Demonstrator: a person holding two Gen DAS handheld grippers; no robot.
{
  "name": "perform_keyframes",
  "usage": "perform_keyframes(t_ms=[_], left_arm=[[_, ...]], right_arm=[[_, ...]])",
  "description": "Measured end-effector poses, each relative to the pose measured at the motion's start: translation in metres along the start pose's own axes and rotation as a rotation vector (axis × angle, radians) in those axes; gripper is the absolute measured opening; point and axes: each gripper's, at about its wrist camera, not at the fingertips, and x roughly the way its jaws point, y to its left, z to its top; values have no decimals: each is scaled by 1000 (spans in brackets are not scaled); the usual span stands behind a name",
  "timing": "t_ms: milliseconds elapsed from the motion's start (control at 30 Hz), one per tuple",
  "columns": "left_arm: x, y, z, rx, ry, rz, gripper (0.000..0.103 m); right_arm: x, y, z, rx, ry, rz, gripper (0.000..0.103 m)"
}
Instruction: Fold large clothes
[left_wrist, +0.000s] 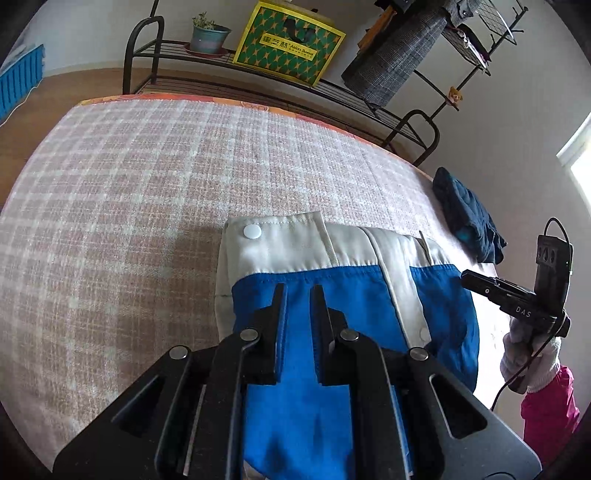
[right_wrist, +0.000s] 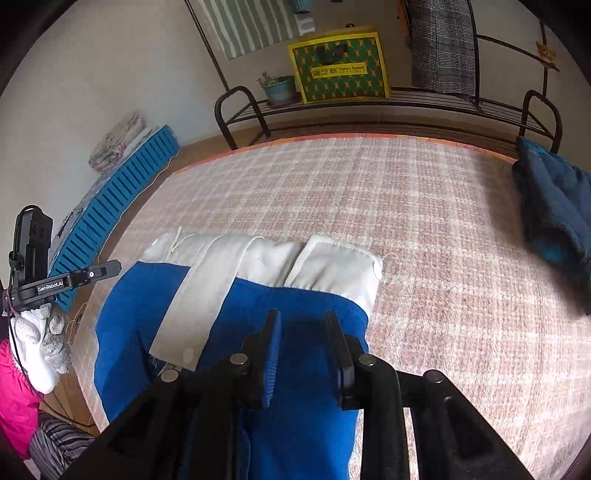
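Your left gripper (left_wrist: 297, 291) and right gripper (right_wrist: 303, 319) each have their fingers clamped on the blue-and-white garment (left_wrist: 332, 295), which lies at the bed's (left_wrist: 147, 184) near edge.

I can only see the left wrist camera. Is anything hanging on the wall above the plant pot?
Observer: Yes, a green-and-white striped towel hangs up and to the left of the blue-grey plant pot.
Operator: Is there stuff on the blue slatted plastic crate?
Observer: A rumpled bundle of pale cloth sits at its far end, against the wall.
Operator: What's the person's left hand wearing?
Observer: A white knitted glove with grey fingertips, below a bright pink sleeve.
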Motion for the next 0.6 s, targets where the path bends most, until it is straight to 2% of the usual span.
perform_keyframes(t_ms=[67, 167, 267, 300, 367, 433, 500, 533, 567, 600], left_arm=[[-2, -1, -15, 9, 27, -1, 11], [4, 4, -38, 43, 71, 52, 11], [24, 16, -59, 26, 159, 91, 13], [24, 17, -62, 30, 144, 87, 13], [18, 16, -60, 17, 147, 88, 13], [5, 17, -59, -3, 121, 71, 13], [-11, 22, -58, -50, 84, 38, 14], [-19, 27, -58, -87, 61, 4, 21], [-28, 33, -59, -133, 36, -35, 38], [-36, 40, -60, -182, 12, -76, 49]], right_arm=[[-7, 0, -17, -5, 15, 36, 25], [-2, 6, -40, -50, 73, -12, 25], [21, -6, -69, -17, 162, -39, 23], [18, -9, -72, -5, 134, -40, 23], [7, -5, -67, -11, 140, -67, 24], [-16, 0, -66, -21, 70, -44, 26], [-35, -1, -69, -5, 20, -17, 35], [-43, -3, -72, 5, -11, -6, 45], [-51, -6, -76, 21, -47, 7, 63], [-56, -10, -81, 41, -80, 16, 73]])
